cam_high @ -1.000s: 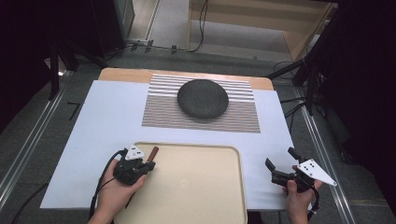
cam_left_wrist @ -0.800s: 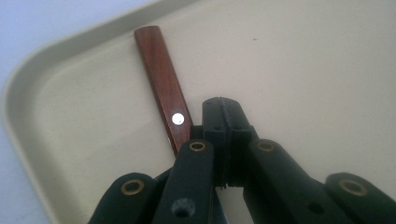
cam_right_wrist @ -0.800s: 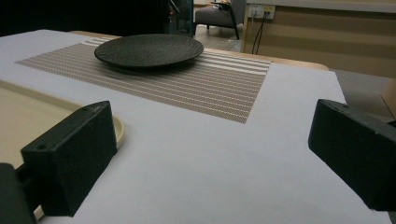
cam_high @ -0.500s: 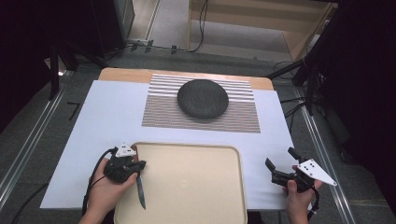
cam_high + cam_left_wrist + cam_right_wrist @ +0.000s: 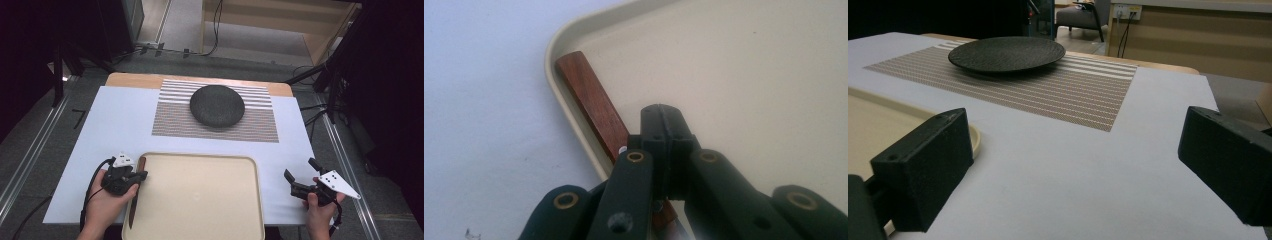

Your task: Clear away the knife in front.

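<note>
A knife with a reddish wooden handle [image 5: 142, 164] [image 5: 589, 95] lies along the left inner edge of the beige tray [image 5: 200, 200] [image 5: 749, 75], its blade pointing toward the person. My left gripper [image 5: 141, 175] [image 5: 664, 120] is over that edge with its jaws pressed together, shut on the knife where the handle passes under them. My right gripper [image 5: 300, 168] [image 5: 1073, 165] is open with nothing between its fingers, low over the white table cover to the right of the tray.
A dark round plate [image 5: 217, 105] [image 5: 1007, 52] rests on a striped placemat [image 5: 260, 125] [image 5: 1073, 95] at the back of the table. The tray's right corner [image 5: 868, 135] is close to my right gripper. Cables and a wooden cabinet stand beyond the table.
The left gripper carried the knife from the tray's back left corner down along its left side, and the knife now lies flat in the tray. The right gripper has not moved.
</note>
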The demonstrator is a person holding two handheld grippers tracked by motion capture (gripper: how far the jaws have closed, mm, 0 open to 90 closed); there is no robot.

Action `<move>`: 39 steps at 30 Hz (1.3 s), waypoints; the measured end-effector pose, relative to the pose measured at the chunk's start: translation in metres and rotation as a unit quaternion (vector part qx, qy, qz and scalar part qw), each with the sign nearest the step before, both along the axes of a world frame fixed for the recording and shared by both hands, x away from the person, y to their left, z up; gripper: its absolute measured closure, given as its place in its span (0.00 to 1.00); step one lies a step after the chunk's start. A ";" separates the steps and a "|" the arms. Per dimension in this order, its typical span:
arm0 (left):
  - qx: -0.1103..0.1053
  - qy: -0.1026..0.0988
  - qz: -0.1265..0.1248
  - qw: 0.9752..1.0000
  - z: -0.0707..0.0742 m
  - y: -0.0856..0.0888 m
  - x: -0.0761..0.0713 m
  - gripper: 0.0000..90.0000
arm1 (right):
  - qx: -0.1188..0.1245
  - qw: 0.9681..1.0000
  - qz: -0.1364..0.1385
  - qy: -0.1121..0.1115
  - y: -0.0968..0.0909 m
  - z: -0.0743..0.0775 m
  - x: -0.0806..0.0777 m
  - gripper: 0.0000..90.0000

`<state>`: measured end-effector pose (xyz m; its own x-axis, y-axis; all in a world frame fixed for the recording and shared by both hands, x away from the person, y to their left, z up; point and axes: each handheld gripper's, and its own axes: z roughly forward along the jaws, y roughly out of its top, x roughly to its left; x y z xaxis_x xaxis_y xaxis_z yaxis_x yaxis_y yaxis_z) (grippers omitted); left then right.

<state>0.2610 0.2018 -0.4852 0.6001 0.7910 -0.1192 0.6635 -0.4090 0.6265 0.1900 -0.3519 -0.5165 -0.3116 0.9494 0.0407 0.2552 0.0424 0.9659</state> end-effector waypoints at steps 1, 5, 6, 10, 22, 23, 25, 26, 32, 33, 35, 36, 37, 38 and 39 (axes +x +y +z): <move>-0.002 0.000 -0.001 1.000 0.000 0.000 0.000 1.00 | 0.001 1.000 0.000 0.001 0.000 0.000 0.000 0.00; -0.011 -0.010 -0.002 1.000 0.002 0.002 -0.001 1.00 | 0.000 1.000 0.000 0.001 0.000 0.000 0.000 0.00; -0.015 -0.015 0.001 1.000 0.002 0.003 -0.001 1.00 | 0.001 1.000 0.000 0.001 0.000 0.000 0.000 0.00; -0.054 -0.039 -0.007 0.998 0.008 0.008 -0.004 0.84 | 0.000 1.000 -0.001 0.001 0.000 0.000 0.000 0.00; -0.096 -0.113 -0.002 0.989 0.021 0.020 -0.011 0.50 | 0.001 1.000 -0.001 0.002 0.000 0.000 0.000 0.00; -0.103 -0.123 -0.003 0.987 0.023 0.022 -0.011 0.48 | 0.001 1.000 -0.001 0.002 0.000 0.000 0.000 0.00; -0.112 -0.126 -0.004 0.986 0.024 0.025 -0.011 0.44 | 0.001 1.000 -0.001 0.002 0.000 0.000 0.000 0.00; -0.118 -0.131 -0.003 0.984 0.025 0.027 -0.012 0.42 | 0.001 1.000 -0.001 0.002 0.000 0.000 0.000 0.00; -0.134 -0.158 -0.002 0.978 0.031 0.035 -0.015 0.31 | 0.000 1.000 -0.001 0.001 0.000 0.000 0.000 0.00; -0.134 -0.162 -0.001 0.978 0.032 0.036 -0.016 0.29 | 0.000 1.000 -0.001 0.001 0.000 0.000 0.000 0.00; -0.134 -0.167 -0.006 0.977 0.033 0.038 -0.016 0.25 | 0.001 1.000 -0.001 0.002 0.000 0.000 0.000 0.00; -0.134 -0.171 -0.004 0.976 0.034 0.038 -0.017 0.20 | 0.001 1.000 -0.001 0.002 0.000 0.000 0.000 0.00; -0.139 -0.174 -0.006 0.975 0.034 0.040 -0.017 0.17 | 0.001 1.000 -0.001 0.002 0.000 0.000 0.000 0.00; -0.141 -0.174 -0.008 0.974 0.035 0.041 -0.017 0.14 | 0.001 1.000 -0.001 0.002 0.000 0.000 0.000 0.00; -0.141 -0.179 -0.004 0.974 0.035 0.042 -0.018 0.12 | 0.001 1.000 -0.001 0.002 0.000 0.000 0.000 0.00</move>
<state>0.2434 0.2442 -0.4499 0.6487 0.7527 -0.1124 0.3794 -0.1919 0.9051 0.1901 -0.3518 -0.5164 -0.3090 0.9501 0.0436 0.2589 0.0399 0.9651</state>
